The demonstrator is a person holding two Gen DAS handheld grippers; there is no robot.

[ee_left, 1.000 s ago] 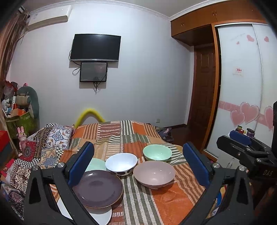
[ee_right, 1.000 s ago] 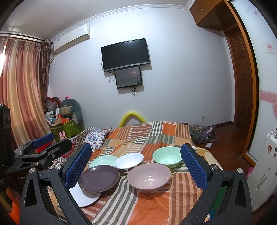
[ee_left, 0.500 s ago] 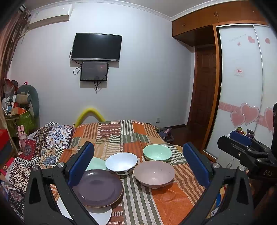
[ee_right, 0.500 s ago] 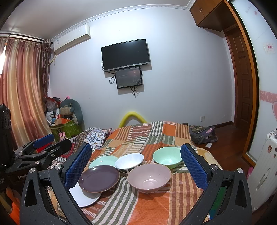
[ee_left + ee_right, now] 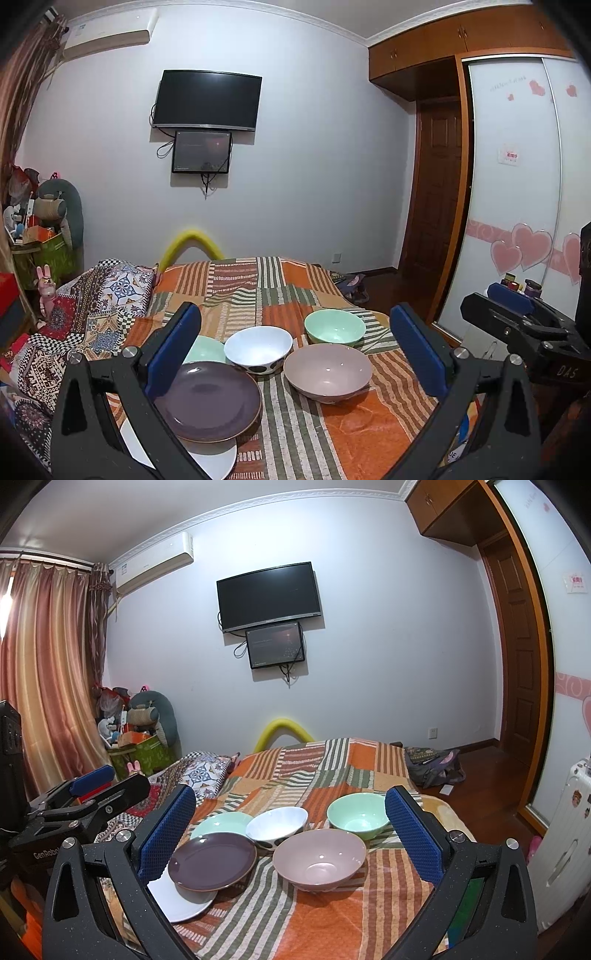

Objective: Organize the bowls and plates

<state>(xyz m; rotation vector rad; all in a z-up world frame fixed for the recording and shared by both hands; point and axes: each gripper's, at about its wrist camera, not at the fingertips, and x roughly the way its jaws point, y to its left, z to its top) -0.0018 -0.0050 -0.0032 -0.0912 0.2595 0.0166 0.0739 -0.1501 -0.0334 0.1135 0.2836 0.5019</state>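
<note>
On the striped bed cover lie a purple plate [image 5: 207,400] [image 5: 212,860] partly over a white plate [image 5: 210,459] [image 5: 177,897], a pale green plate [image 5: 205,350] [image 5: 221,821], a white spotted bowl [image 5: 258,349] [image 5: 277,827], a pink bowl [image 5: 328,371] [image 5: 319,858] and a green bowl [image 5: 334,326] [image 5: 357,814]. My left gripper [image 5: 295,354] is open and empty, held above and short of the dishes. My right gripper [image 5: 290,834] is likewise open and empty. Each gripper shows at the edge of the other's view.
The bed cover [image 5: 332,760] stretches to the far wall, with patterned pillows [image 5: 110,288] at its left. A wardrobe [image 5: 517,184] and door stand on the right, a white suitcase [image 5: 565,842] beside the bed, and clutter [image 5: 140,734] by the curtain.
Both views have shifted only very slightly. The dishes have not moved and both grippers stay open.
</note>
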